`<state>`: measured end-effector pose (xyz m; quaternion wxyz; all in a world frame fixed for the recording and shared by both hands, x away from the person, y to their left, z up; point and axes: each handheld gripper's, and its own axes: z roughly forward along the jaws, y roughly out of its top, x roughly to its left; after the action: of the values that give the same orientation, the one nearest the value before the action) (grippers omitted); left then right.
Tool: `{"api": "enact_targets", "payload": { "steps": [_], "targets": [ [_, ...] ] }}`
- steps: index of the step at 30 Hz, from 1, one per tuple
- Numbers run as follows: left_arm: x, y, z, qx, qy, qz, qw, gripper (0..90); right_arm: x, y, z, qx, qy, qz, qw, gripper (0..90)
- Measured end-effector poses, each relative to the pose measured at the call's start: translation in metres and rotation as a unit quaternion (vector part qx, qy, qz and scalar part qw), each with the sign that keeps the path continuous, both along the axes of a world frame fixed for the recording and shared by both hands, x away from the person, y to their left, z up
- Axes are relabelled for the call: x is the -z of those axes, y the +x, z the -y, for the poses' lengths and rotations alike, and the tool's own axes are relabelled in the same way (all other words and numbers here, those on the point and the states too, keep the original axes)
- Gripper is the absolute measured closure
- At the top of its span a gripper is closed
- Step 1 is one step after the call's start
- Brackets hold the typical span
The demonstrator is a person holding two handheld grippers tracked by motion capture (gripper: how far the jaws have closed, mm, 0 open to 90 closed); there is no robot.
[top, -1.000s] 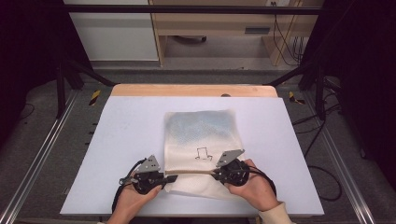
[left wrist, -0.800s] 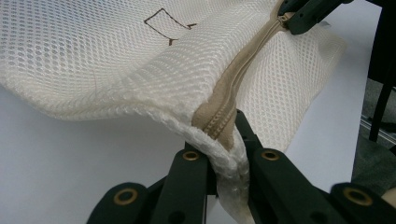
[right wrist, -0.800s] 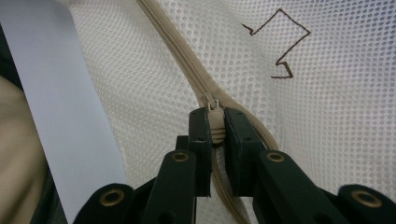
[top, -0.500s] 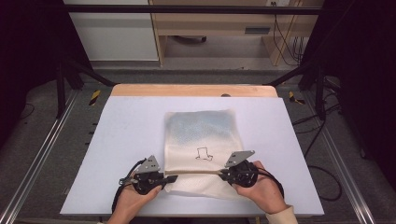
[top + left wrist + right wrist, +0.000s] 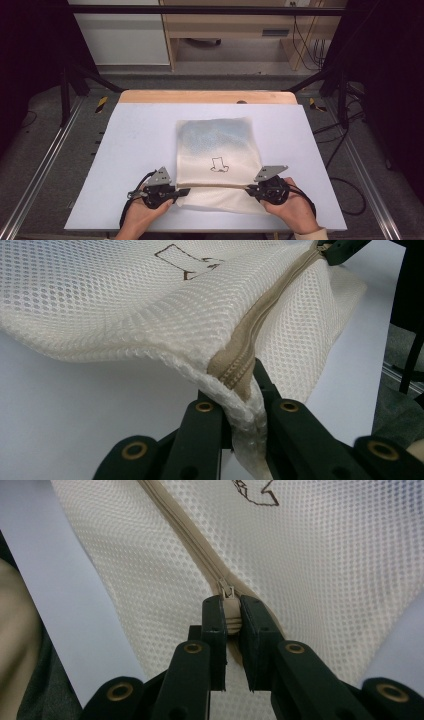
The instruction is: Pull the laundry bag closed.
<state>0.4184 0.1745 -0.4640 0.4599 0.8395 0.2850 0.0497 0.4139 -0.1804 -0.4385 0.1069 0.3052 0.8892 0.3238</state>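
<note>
Left gripper (image 5: 181, 191) at 7 o'clock, clamped on mesh bag (image 5: 217, 150) corner beside zipper (image 5: 215, 185). Right gripper (image 5: 249, 189) at 5 o'clock, pinching zipper pull (image 5: 227, 591). Bag flat on white table (image 5: 130, 145), centre, stretching toward 12 o'clock.

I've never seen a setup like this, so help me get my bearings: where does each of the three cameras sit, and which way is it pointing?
High view: above the person's side, looking forward and down on the table; both hands, left gripper and right gripper show.
Left gripper view: rides the left gripper, looking along the zipper of the mesh bag; its black jaws show.
Right gripper view: rides the right gripper, looking along its jaws clamped at the zipper pull.
All share the mesh bag and its zipper.
</note>
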Motion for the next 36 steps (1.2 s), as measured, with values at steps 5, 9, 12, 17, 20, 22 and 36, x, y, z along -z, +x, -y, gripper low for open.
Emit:
{"api": "enact_targets", "payload": {
  "steps": [5, 9, 12, 17, 20, 22, 36],
  "targets": [
    [0.0, 0.002, -0.004, -0.007, 0.001, -0.001, 1.0, 86.1, 0.005, -0.004, 0.018, 0.028, -0.018, -0.005, 0.9994, 82.0],
    [0.001, 0.002, -0.003, -0.008, 0.005, -0.002, 1.0, 86.1, 0.01, -0.007, 0.033, 0.044, -0.012, -0.011, 0.9989, 82.1],
    [0.001, 0.002, -0.004, -0.011, 0.006, -0.003, 0.9999, 86.1, 0.011, -0.008, 0.038, 0.047, -0.01, -0.012, 0.9988, 82.1],
    [0.0, 0.003, -0.008, -0.016, 0.007, -0.007, 0.9998, 86.1, 0.015, -0.01, 0.046, 0.058, -0.004, -0.018, 0.9982, 82.0],
    [0.0, 0.003, -0.008, -0.015, 0.007, -0.008, 0.9998, 86.0, 0.015, -0.01, 0.048, 0.062, -0.001, -0.019, 0.9979, 82.0],
    [0.001, 0.003, -0.007, -0.015, 0.01, -0.007, 0.9998, 86.0, 0.015, -0.011, 0.049, 0.063, 0.003, -0.02, 0.9978, 82.0],
    [-0.015, -0.011, -0.035, -0.089, 0.041, 0.038, 0.9945, 17.9, 0.01, -0.004, 0.055, 0.117, 0.077, 0.066, 0.9879, 21.4]
  ]
}}
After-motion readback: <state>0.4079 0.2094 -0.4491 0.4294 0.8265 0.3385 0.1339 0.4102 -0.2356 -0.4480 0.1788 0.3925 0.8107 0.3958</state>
